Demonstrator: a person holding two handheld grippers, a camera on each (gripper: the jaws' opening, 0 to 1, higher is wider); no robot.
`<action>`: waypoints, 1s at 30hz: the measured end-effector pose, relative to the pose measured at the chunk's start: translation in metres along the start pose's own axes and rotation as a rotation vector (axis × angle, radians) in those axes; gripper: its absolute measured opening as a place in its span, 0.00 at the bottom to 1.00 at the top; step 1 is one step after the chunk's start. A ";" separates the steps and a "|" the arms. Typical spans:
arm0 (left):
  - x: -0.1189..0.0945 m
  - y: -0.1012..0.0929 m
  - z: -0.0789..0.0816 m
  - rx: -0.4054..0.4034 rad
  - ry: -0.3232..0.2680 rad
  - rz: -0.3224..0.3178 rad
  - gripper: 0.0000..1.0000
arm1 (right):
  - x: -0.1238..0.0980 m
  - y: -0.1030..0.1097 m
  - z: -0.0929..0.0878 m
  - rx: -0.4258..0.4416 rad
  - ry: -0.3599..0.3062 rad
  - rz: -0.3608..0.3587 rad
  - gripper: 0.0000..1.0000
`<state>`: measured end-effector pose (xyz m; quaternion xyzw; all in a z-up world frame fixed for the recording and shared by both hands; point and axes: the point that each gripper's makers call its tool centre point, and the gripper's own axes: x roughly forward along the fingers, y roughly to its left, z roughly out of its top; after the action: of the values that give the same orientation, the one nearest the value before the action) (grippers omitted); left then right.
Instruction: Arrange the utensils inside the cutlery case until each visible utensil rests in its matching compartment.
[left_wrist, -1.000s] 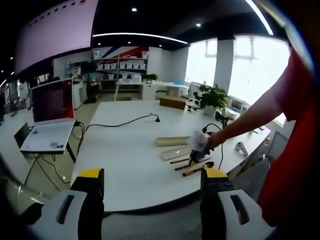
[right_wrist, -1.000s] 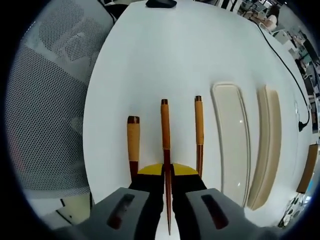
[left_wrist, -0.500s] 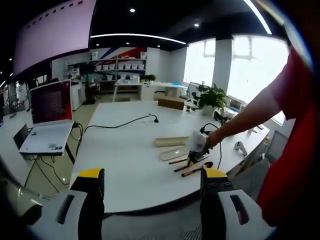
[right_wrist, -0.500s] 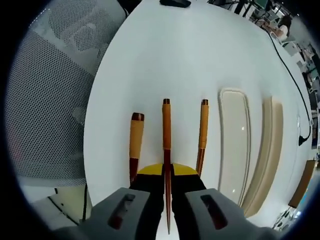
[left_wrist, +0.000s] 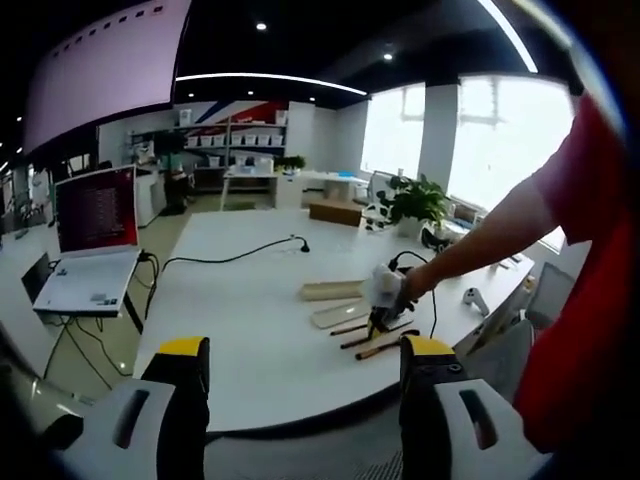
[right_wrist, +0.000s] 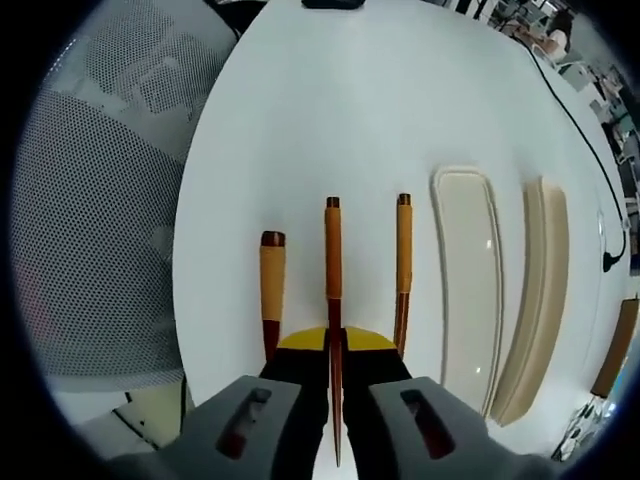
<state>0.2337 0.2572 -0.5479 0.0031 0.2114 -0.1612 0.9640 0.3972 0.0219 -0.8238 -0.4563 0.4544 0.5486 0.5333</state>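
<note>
Three wooden-handled utensils lie side by side on the white table (right_wrist: 330, 110): a thick-handled left one (right_wrist: 270, 285), a middle one (right_wrist: 332, 255) and a thin right one (right_wrist: 402, 255). My right gripper (right_wrist: 335, 345) is shut on the middle utensil's dark stem; whether it is lifted I cannot tell. To their right lie a pale cutlery case tray (right_wrist: 468, 290) and a beige case part (right_wrist: 541, 300). In the left gripper view, my left gripper (left_wrist: 307, 348) hangs open and empty off the table's near edge. Far across it, the right gripper (left_wrist: 383, 288) sits over the utensils (left_wrist: 368, 338).
A mesh chair (right_wrist: 95, 200) stands beside the table edge. A black object (right_wrist: 333, 3) lies at the table's far end. A laptop (left_wrist: 92, 250) sits on a side desk, a black cable (left_wrist: 235, 255) crosses the table, and a red-sleeved arm (left_wrist: 500, 235) reaches in.
Both views have shifted a little with the hands. The right gripper stays shut on the middle utensil, and the utensils and case parts lie as before.
</note>
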 end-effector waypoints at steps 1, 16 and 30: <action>0.000 0.000 0.000 -0.010 -0.002 -0.002 0.80 | -0.003 0.002 0.000 -0.008 0.000 0.000 0.00; 0.011 -0.018 0.014 0.036 0.002 -0.080 0.80 | -0.034 0.004 0.010 0.004 -0.038 -0.052 0.00; 0.009 -0.022 0.013 0.036 0.012 -0.101 0.79 | -0.063 0.001 0.006 -0.018 -0.024 -0.058 0.00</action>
<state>0.2401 0.2321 -0.5383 0.0108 0.2143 -0.2132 0.9531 0.3971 0.0175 -0.7606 -0.4674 0.4298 0.5424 0.5501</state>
